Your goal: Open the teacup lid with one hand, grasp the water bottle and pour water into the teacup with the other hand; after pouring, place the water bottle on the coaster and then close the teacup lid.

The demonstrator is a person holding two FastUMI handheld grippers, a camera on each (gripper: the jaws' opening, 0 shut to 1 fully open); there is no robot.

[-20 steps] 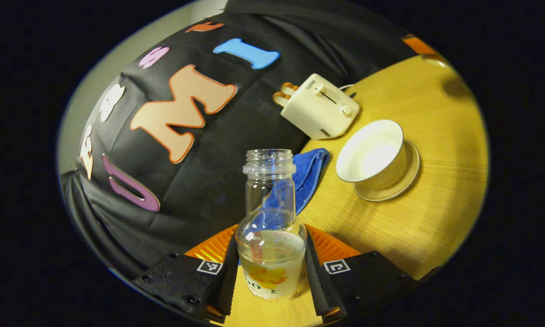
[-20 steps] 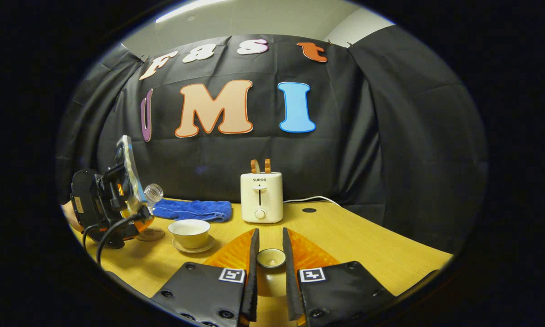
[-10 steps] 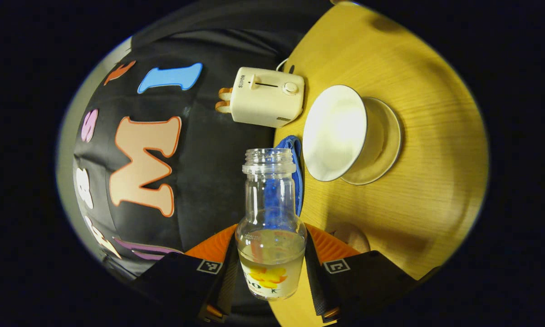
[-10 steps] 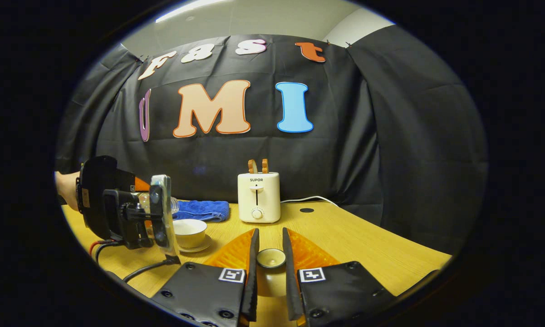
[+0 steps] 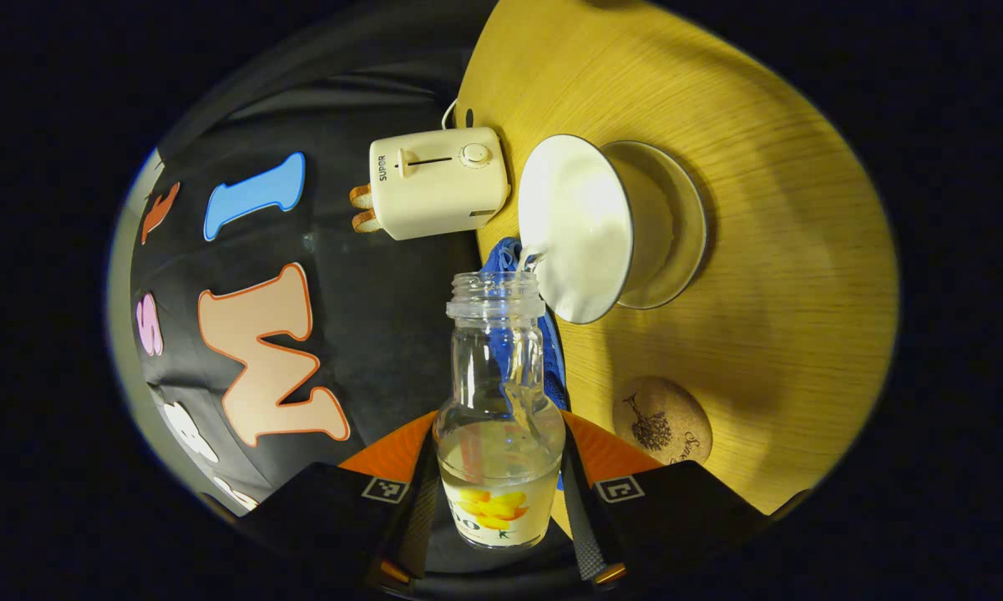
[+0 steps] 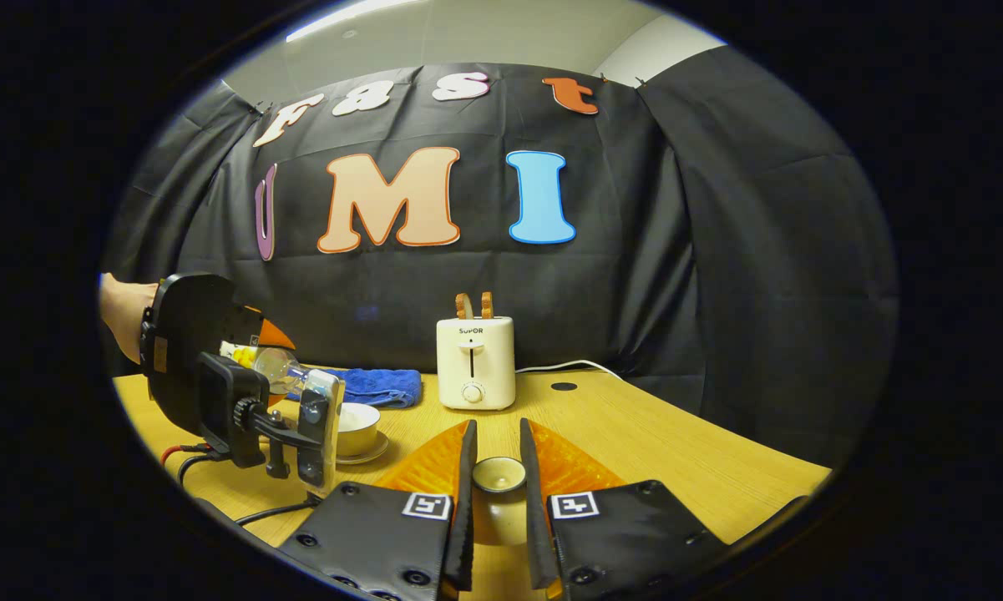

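The left gripper pinches the water bottle by its lower body, both fingers pressed to the glass, and tips it hard so the open mouth hangs at the rim of the teacup straight ahead of the fingertips; a thin run of water shows at the neck, so the pour looks to be just starting. The cup sits on its saucer, uncovered, which is why the right gripper waits well off to the side, closed on the teacup lid and holding it low over the table. The cork coaster, printed with a tree and a line of script too small to read, lies just right of the left fingers, ready for the bottle. Beyond the cup stands a cream toaster marked "SUPOR". The bottle's label shows a yellow flower and partial letters.
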